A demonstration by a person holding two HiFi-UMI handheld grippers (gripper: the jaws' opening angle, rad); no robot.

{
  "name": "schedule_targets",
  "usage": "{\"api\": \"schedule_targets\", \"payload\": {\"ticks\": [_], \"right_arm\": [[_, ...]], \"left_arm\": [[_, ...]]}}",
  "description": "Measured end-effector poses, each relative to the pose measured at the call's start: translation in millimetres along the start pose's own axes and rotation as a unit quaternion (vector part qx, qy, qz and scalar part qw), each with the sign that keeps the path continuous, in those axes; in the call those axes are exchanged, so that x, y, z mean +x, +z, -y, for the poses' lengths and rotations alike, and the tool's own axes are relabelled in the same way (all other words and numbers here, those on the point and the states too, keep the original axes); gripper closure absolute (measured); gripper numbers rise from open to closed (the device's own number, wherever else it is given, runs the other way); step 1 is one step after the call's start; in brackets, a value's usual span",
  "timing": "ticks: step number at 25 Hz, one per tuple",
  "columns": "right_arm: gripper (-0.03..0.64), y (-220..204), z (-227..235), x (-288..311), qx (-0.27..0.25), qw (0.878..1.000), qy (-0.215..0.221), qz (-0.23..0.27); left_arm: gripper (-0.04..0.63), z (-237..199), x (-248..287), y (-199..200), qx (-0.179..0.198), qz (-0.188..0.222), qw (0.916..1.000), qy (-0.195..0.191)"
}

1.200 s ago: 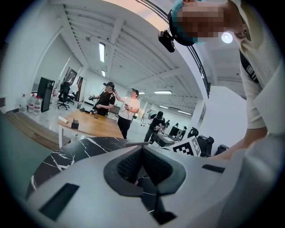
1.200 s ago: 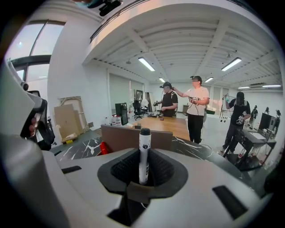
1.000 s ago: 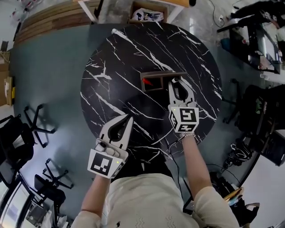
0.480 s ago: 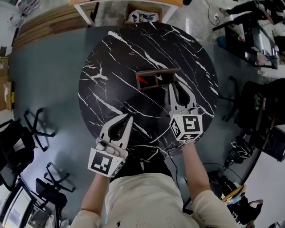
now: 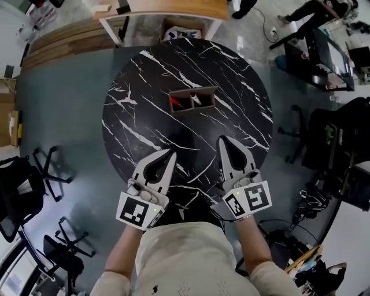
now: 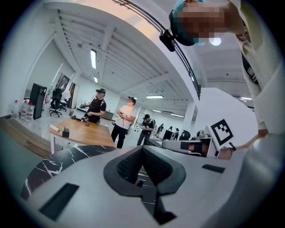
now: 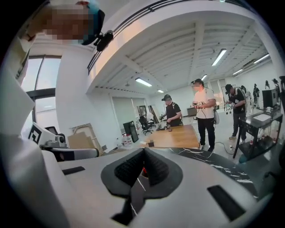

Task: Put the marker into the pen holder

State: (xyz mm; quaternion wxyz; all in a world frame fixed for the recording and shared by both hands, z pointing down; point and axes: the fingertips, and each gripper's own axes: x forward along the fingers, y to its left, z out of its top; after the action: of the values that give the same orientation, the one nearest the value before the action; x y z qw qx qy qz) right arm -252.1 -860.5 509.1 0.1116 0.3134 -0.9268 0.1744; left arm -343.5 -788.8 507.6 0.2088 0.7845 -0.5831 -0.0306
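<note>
Your left gripper [image 5: 169,154] sits at the lower left of the head view with its jaws shut tip to tip and nothing between them; its own view shows the dark pads meeting in a closed seam. Your right gripper [image 5: 222,140] is at the lower right, its jaws likewise pressed together and empty. Both grippers hover over the near edge of the round black marble table [image 5: 133,115], side by side but well apart, tips pointing toward the top of the frame. Up the table from them, near its middle and well clear of both grippers, stands the brown holder [image 5: 199,108], a long box split into compartments. The red marker [image 5: 180,103] lies inside its left compartment, tilted, and a white item [image 5: 196,99] leans in the next compartment to the right. Beyond the table, at the top of the frame, is a wooden desk [image 5: 167,8], and black chairs [image 5: 46,165] stand on the floor at the left. In your gripper views, several people [image 6: 98,106] stand behind that desk.
</note>
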Motion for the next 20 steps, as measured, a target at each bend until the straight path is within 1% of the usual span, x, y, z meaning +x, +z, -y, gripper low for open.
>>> {"api": "schedule_targets", "payload": {"ticks": [4, 7, 10, 13, 15, 17, 20], "right_arm": [[0.600, 6, -13, -41, -0.021, 1.000, 0.003, 0.005], [0.601, -1, -21, -68, -0.046, 0.999, 0.014, -0.009], [0.600, -8, -29, -95, -0.065, 0.997, 0.030, -0.019], [0.600, -13, -37, -124, -0.072, 0.996, 0.040, -0.021], [0.600, -14, -41, -141, -0.072, 0.996, 0.043, -0.021], [0.600, -14, -45, -157, -0.072, 0.996, 0.045, -0.018], [0.600, -18, -49, -177, -0.075, 0.996, 0.051, -0.015]], "left_arm": [[0.588, 37, -12, 9, 0.013, 0.013, 0.9998, -0.003], [0.588, 67, -22, 9, 0.017, 0.018, 0.9997, -0.001], [0.588, 103, -33, 3, 0.019, 0.018, 0.9996, -0.006], [0.588, 136, -46, -9, 0.026, 0.011, 0.9995, -0.013], [0.588, 151, -55, -15, 0.020, 0.009, 0.9997, -0.009], [0.588, 160, -63, -19, 0.011, 0.015, 0.9998, -0.003], [0.588, 171, -69, -19, 0.007, 0.026, 0.9996, 0.000]]}}
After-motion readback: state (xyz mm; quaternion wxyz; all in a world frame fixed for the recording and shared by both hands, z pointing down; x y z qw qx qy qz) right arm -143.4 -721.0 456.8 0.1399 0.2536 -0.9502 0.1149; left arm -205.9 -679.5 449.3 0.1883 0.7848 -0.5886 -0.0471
